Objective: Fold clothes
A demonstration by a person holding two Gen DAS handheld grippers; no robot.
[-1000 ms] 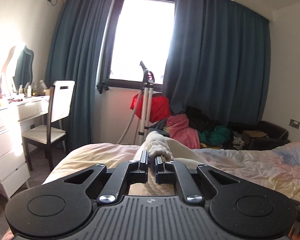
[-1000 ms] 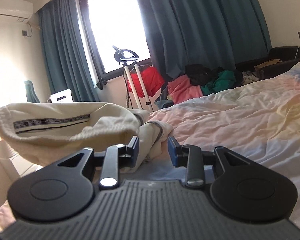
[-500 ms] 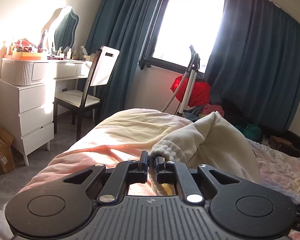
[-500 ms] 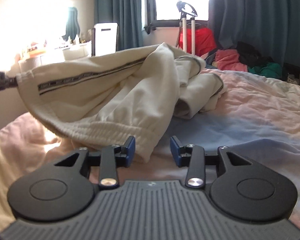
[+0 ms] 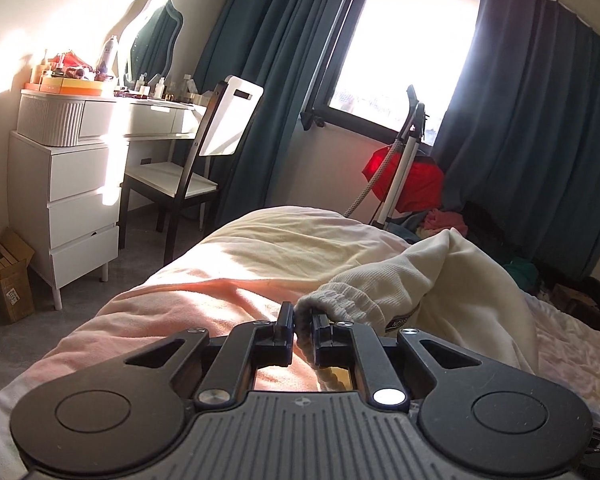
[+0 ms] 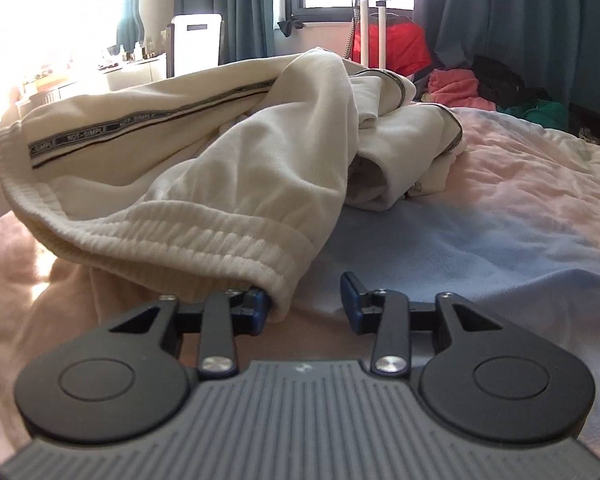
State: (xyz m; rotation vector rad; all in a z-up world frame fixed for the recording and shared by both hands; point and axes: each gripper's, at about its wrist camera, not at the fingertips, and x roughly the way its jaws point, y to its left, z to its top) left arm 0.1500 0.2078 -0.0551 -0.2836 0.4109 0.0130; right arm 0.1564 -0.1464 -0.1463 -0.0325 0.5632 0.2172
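Cream sweatpants (image 6: 220,148) with a printed dark side stripe lie bunched on the bed (image 6: 500,220). Their ribbed waistband (image 6: 204,240) stretches from the left edge of the right wrist view down to my right gripper (image 6: 305,296). That gripper's jaws are closing; the waistband's corner sits against the left fingertip (image 6: 258,300), and the pads do not press on it. My left gripper (image 5: 303,320) is shut on a ribbed edge of the sweatpants (image 5: 460,280), low over the pink blanket (image 5: 220,280).
A white dresser (image 5: 76,208) with a mirror and a white chair (image 5: 204,160) stand left of the bed. A cardboard box (image 5: 4,276) sits on the floor. By the window are a garment steamer (image 5: 404,168), a red item and a pile of clothes (image 6: 460,84).
Both grippers have come down toward the bed. The sweatpants, held up in the air a second ago, now sag onto the blanket. The right gripper has drawn up to the waistband's corner.
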